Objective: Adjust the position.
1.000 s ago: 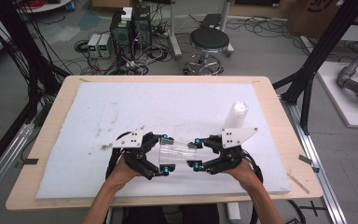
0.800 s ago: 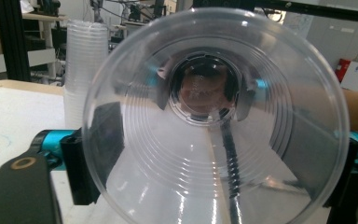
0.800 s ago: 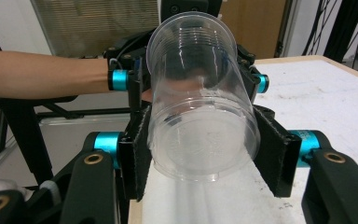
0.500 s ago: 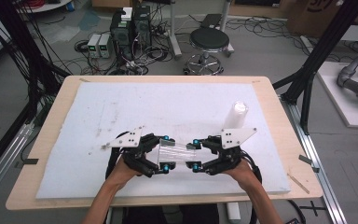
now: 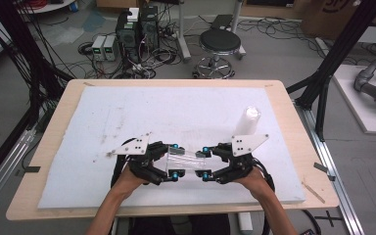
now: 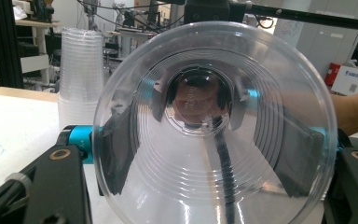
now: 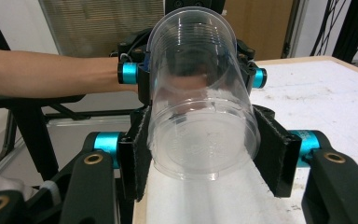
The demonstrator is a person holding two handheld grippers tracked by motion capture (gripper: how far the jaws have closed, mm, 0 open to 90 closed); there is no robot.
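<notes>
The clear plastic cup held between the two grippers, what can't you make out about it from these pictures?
- Clear plastic cup, high view: too small and see-through to count whether one cup or nested ones.
- Left gripper view: the cup's rim runs off the bottom edge.
- Stack of clear plastic cups, high view: its base is hidden behind the right gripper.

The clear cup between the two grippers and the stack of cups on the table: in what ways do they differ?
The held cup lies on its side; the stack of cups stands upright. The held cup is a single cup, while the stack is several nested together. The held cup is clamped at its mouth end by the left gripper and at its base end by the right gripper; the stack stands apart, untouched. Both are clear ribbed plastic.
</notes>
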